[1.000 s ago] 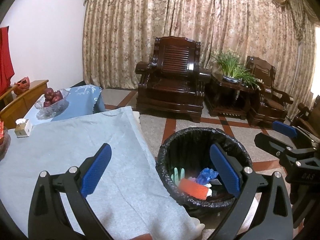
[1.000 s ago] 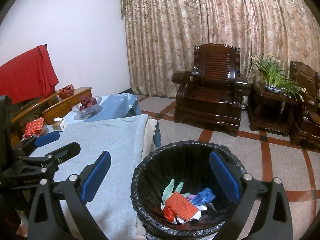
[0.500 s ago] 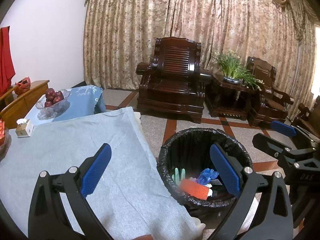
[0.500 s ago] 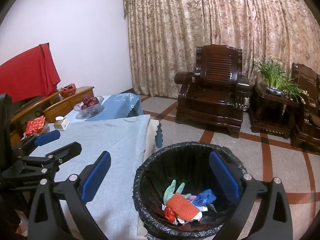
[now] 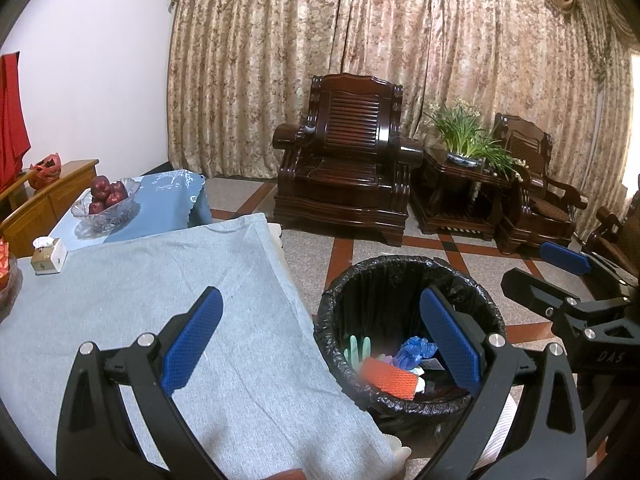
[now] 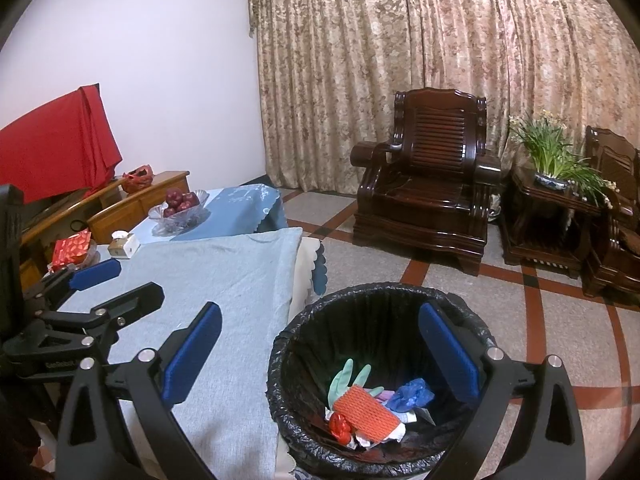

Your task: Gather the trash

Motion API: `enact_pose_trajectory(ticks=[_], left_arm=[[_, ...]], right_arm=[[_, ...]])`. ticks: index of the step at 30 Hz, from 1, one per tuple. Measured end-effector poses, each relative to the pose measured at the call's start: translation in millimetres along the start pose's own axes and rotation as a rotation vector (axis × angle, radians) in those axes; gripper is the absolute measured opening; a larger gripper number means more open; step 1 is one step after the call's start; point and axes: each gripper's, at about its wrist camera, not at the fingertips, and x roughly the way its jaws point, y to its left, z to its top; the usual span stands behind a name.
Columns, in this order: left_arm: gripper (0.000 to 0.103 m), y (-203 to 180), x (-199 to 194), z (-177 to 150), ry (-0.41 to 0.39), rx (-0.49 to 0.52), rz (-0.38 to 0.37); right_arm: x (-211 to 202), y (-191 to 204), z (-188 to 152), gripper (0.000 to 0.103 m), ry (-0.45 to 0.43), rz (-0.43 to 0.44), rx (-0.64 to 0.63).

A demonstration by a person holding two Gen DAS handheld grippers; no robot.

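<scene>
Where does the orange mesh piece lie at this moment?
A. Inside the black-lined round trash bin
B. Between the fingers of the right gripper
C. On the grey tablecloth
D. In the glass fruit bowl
A: the orange mesh piece lies on the other trash inside the black-lined round trash bin, while the right gripper is open and holds nothing.

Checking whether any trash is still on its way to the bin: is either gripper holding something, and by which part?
Nothing is held. The left gripper and the right gripper are both open, with nothing between their fingers; the trash lies in the bin.
</scene>
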Motion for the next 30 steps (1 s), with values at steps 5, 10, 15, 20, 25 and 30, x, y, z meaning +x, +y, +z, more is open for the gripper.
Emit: enact_pose_trajectory(ticks=[5,10,15,20,25,30], left_arm=[[0.096,-1.3,0.3,-0.6,-0.001,0.001,0.0],[0.096,-0.9,-0.2,-0.3,0.0,0.003,0.001],[0.096,-0.2,-0.4,-0.3,0.001,0.002,0.001],[0.096,2.3,-0.1,-1.1,0.003,0.0,0.0],[0.096,0.6,0.3,-1.0,0.002,0.001,0.001],[0.096,1.0,0.2,-0.7,0.002,0.001,0.0]], right_arm=[[0.1,-0.4,0.0,0.097,-0.001,0.0,-0.001],[0.2,-0.7,0.0,0.097,0.0,0.001,0.0],[0.9,-0.2,-0.4,0.097,0.001,0.002,0.0],[1.1,0.4,-0.1,0.097,0.002,0.002,0.0],[0.7,-0.3,0.3,0.097,0.001,0.002,-0.001],[1.0,0.6,0.6,0.097,0.002,0.002,0.001]])
